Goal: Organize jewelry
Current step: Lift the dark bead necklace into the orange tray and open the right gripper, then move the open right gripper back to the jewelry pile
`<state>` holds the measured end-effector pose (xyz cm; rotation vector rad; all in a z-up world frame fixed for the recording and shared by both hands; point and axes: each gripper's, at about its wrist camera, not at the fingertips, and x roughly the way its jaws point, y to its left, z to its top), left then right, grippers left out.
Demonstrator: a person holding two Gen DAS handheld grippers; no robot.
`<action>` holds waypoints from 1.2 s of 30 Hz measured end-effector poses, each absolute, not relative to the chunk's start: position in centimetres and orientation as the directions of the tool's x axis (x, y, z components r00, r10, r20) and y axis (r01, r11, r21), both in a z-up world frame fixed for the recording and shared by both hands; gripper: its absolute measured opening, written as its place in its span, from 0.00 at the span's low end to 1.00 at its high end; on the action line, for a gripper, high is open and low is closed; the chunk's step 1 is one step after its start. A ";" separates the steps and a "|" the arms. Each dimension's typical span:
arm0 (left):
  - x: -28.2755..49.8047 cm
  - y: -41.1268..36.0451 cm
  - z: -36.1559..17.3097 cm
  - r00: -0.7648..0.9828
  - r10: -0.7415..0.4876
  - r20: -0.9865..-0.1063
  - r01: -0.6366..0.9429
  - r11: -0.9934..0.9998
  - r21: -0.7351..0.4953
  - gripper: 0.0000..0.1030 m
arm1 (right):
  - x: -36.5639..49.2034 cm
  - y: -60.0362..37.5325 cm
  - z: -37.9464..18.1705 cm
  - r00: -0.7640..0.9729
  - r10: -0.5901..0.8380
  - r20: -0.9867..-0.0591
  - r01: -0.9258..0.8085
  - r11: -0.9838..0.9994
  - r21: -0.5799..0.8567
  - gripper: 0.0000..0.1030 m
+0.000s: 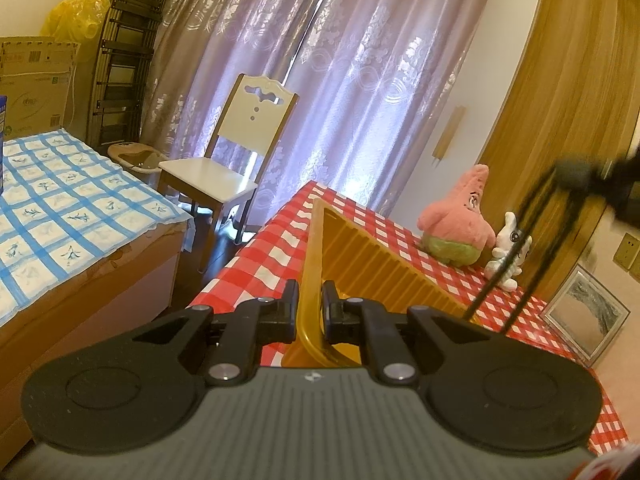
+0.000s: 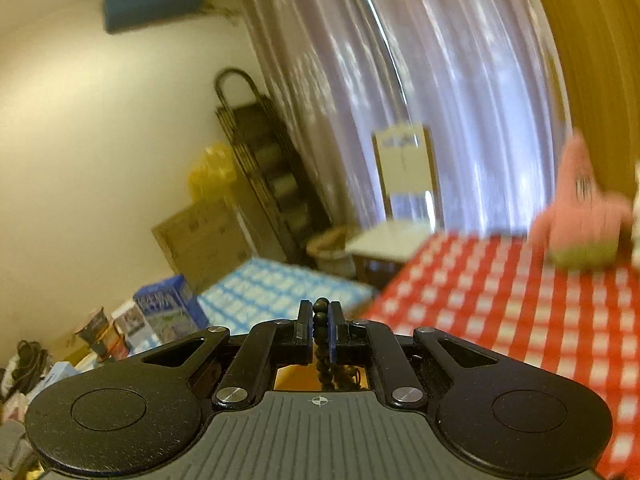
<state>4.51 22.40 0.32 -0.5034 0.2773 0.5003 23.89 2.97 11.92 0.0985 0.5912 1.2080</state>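
Left claw (image 1: 311, 312) clenched on thin rim of stiff, light amber ribbed plastic tray (image 1: 372, 268). Right claw (image 2: 320, 330) grips limp black bead necklace (image 2: 321, 320), hanging just right of tray; light, swings, likely to slip unless pinched across the beads.

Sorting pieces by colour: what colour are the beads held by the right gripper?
Black beads, seen best in the right wrist view.

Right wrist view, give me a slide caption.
Right claw shut on a black bead string above the red checked tablecloth.
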 end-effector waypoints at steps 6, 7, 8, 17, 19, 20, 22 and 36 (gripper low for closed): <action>4.4 22.5 0.2 0.844 0.387 -0.372 -0.520 0.759 -0.390 0.10 | 25.5 4.0 6.3 0.217 0.859 -0.463 -0.786 0.436 0.439 0.07; 4.3 22.5 0.2 0.844 0.386 -0.372 -0.520 0.759 -0.391 0.10 | 25.8 4.2 5.6 0.220 0.851 -0.478 -0.777 0.449 0.442 0.07; 4.3 22.5 0.2 0.844 0.386 -0.372 -0.520 0.759 -0.392 0.10 | 25.8 4.3 5.2 0.221 0.845 -0.487 -0.772 0.457 0.442 0.07; 4.2 22.5 0.2 0.838 0.390 -0.381 -0.528 0.754 -0.390 0.10 | 25.2 3.9 2.8 0.240 0.824 -0.513 -0.736 0.499 0.457 0.38; 4.2 22.5 0.1 0.838 0.390 -0.381 -0.528 0.754 -0.391 0.10 | 24.7 3.1 2.6 0.265 0.826 -0.498 -0.724 0.511 0.463 0.48; 4.1 22.5 0.1 0.838 0.389 -0.382 -0.528 0.754 -0.392 0.10 | 24.5 2.4 2.6 0.272 0.828 -0.490 -0.722 0.512 0.465 0.48; 4.2 22.5 0.1 0.838 0.391 -0.380 -0.528 0.755 -0.389 0.10 | 24.0 0.7 2.5 0.299 0.824 -0.481 -0.713 0.528 0.461 0.48; 4.2 22.5 -0.2 0.834 0.397 -0.383 -0.534 0.754 -0.382 0.10 | 19.5 -13.5 -1.2 0.566 0.618 -0.545 -0.530 0.779 0.333 0.48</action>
